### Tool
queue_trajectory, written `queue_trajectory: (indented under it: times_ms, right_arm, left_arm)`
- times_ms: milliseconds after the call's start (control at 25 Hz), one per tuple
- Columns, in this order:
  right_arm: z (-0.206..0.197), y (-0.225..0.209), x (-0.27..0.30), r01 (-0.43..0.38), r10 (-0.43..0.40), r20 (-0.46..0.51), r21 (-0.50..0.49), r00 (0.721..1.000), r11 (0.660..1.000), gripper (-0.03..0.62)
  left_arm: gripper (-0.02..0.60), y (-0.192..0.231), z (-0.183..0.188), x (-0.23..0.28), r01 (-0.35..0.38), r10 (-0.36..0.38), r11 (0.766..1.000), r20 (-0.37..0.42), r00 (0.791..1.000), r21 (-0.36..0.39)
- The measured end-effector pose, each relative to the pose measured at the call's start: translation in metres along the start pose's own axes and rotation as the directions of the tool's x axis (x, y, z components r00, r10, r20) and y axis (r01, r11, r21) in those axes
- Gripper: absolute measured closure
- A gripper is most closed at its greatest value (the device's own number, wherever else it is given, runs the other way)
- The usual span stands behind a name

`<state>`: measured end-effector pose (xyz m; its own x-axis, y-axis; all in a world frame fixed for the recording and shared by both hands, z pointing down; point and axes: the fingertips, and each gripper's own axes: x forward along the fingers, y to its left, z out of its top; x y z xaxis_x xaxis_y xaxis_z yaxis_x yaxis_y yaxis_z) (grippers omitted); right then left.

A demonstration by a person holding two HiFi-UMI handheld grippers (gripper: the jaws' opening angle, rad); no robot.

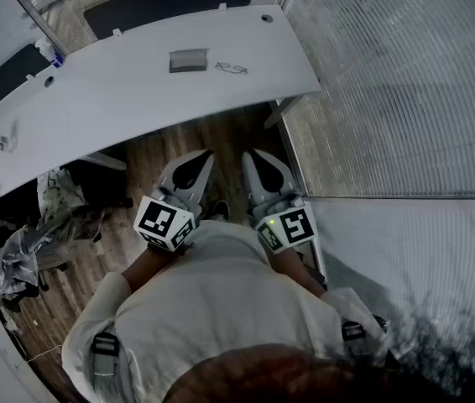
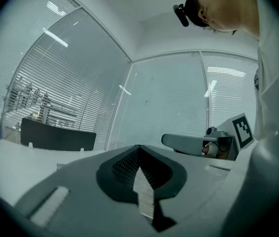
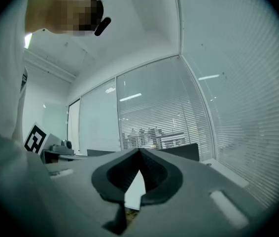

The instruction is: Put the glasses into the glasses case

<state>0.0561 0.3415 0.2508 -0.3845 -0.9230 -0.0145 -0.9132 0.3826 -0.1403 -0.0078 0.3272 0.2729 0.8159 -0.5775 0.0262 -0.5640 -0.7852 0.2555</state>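
Observation:
On the white desk (image 1: 120, 91) lies a grey glasses case (image 1: 189, 60), and just to its right are the thin-framed glasses (image 1: 231, 68). Both grippers are held close to my body, over the wooden floor and short of the desk's near edge. My left gripper (image 1: 195, 168) has its jaws together with nothing between them, and its tips meet in the left gripper view (image 2: 139, 148). My right gripper (image 1: 263, 164) is likewise shut and empty, seen again in the right gripper view (image 3: 140, 152). Neither gripper view shows the case or the glasses.
A glass wall with blinds (image 1: 405, 82) runs along the right. A dark partition (image 1: 170, 2) stands behind the desk. A chair with crumpled bags (image 1: 28, 242) sits at the left on the floor. Small items (image 1: 2, 143) lie at the desk's left end.

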Motion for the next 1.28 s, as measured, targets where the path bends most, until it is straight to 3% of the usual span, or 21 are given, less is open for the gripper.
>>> queue_trajectory:
  times_ms: [760, 1280]
  right_arm:
    - [0.002, -0.05, -0.013, -0.075, 0.075, 0.002, 0.056, 0.997, 0.996, 0.592]
    - [-0.01, -0.076, 0.03, -0.074, 0.075, -0.026, 0.07, 0.997, 0.995, 0.591]
  left_arm:
    - [0.58, -0.019, -0.009, 0.048, -0.066, 0.065, 0.998, 0.013, 0.998, 0.008]
    - [0.58, 0.013, -0.019, 0.078, -0.07, 0.07, 0.997, -0.013, 0.997, -0.018]
